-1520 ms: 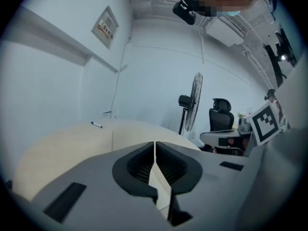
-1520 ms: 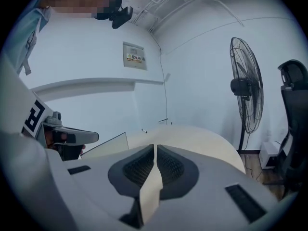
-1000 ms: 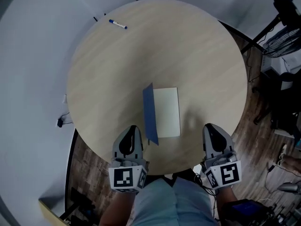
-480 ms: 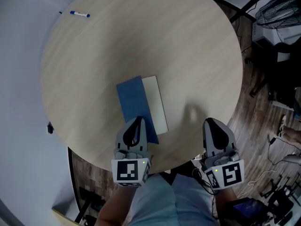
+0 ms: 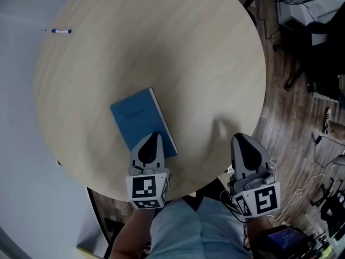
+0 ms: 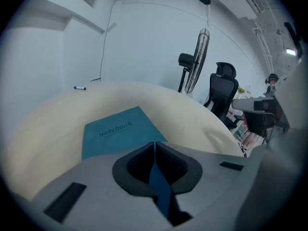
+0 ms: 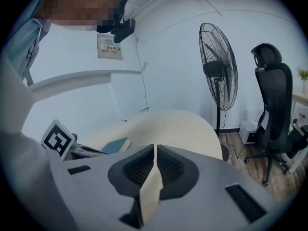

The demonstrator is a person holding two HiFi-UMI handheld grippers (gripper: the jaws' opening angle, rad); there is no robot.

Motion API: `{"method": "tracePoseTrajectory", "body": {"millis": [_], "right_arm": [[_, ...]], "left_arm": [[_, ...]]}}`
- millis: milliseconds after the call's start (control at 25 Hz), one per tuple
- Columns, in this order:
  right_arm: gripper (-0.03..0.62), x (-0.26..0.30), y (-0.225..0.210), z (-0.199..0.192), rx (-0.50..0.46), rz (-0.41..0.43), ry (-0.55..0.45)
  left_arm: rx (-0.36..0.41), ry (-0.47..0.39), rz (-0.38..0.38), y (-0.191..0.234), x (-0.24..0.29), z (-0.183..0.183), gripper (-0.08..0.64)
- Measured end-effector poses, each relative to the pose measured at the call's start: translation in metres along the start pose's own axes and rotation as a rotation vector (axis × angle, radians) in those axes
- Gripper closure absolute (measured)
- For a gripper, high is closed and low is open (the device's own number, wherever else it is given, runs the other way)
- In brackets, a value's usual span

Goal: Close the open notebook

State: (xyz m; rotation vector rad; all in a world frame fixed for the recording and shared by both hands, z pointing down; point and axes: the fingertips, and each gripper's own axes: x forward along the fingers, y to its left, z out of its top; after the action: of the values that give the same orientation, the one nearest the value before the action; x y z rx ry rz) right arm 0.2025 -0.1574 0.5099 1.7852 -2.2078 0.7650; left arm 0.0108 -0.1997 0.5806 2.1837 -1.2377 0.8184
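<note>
The blue notebook point(image 5: 142, 122) lies closed and flat on the round wooden table point(image 5: 178, 47), cover up, with the word "notebook" point(image 6: 115, 127) readable in the left gripper view. My left gripper point(image 5: 152, 140) is shut with nothing between its jaws, its tip over the notebook's near corner. Whether it touches the cover I cannot tell. My right gripper point(image 5: 240, 142) is also shut and empty, at the table's near right edge, well clear of the notebook point(image 7: 114, 145).
A blue pen point(image 5: 61, 31) lies at the far left rim of the table. Right of the table are a standing fan point(image 7: 217, 57), a black office chair point(image 7: 272, 95) and cables on the wooden floor point(image 5: 302, 128).
The blue cover swung from upright over the white pages to lying flat, so the notebook is now closed. Both grippers sank toward the table, and the view shifted so the table sits more to the left.
</note>
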Motion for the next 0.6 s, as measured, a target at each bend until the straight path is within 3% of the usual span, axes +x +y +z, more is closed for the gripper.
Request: {"method": "tracePoseTrajectory", "body": {"millis": [480, 600], "right_arm": [[0.543, -0.022, -0.031, 0.000, 0.029, -0.033, -0.023], [0.543, -0.026, -0.030, 0.004, 0.022, -0.027, -0.031]], "left_arm": [[0.053, 0.174, 0.013, -0.010, 0.020, -0.015, 0.540], [0.011, 0.182, -0.028, -0.013, 0.017, -0.009, 0.540]]}}
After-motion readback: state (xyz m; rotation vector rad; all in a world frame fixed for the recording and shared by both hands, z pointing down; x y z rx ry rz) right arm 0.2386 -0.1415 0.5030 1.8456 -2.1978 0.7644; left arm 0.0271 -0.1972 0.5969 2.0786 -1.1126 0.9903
